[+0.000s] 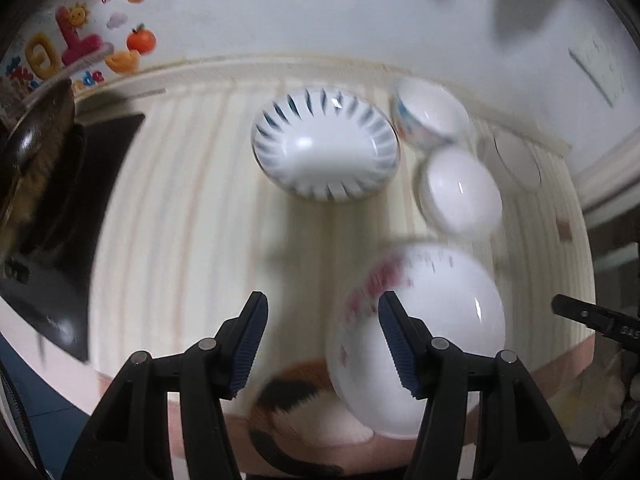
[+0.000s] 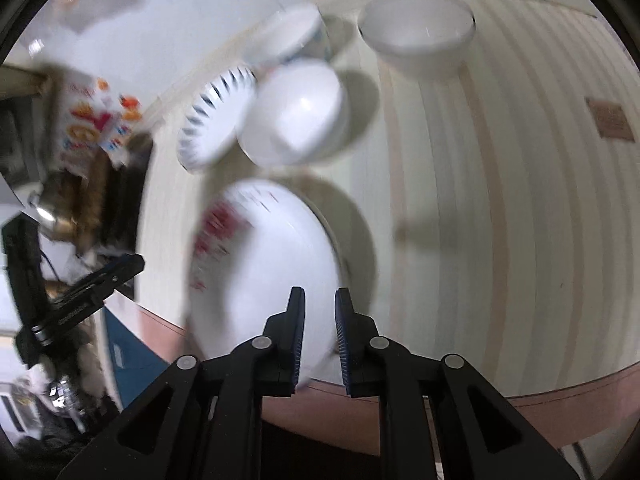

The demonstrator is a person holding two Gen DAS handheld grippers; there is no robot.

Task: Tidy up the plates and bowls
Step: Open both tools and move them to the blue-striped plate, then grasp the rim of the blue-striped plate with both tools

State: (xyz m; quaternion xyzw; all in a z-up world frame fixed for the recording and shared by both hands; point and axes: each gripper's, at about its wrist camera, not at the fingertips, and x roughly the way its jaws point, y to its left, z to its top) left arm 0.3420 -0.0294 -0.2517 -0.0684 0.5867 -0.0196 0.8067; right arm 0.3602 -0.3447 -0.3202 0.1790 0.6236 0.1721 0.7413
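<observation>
Crockery crowds the far half of the striped worktop (image 1: 192,208), and that crowding is the main hazard. In the left wrist view, the left gripper (image 1: 322,344) stands wide open and holds nothing; its right finger overlaps the red-patterned plate (image 1: 424,320) at about 4 o'clock, though blur makes it hard to say whether it touches the plate or merely passes in front of it. Beyond, the blue-rayed dish (image 1: 324,144) lies at 12 o'clock, with a small patterned bowl (image 1: 432,114) and a plain white bowl (image 1: 460,192) just beside it at 1 to 2 o'clock, all three close enough that their rims appear to meet. In the right wrist view, the right gripper (image 2: 320,336) has its jaws narrowed but still apart, with the near rim of the red-patterned plate seemingly between them; I judge it not yet clamped, though blur leaves that unsure. That plate sits close to the worktop's near edge, so a clumsy pinch on its rim could tip it off. A glazed rim may also slip from the ribbed pads. A further white bowl (image 2: 416,32) stands apart at 1 o'clock and looks safe.
</observation>
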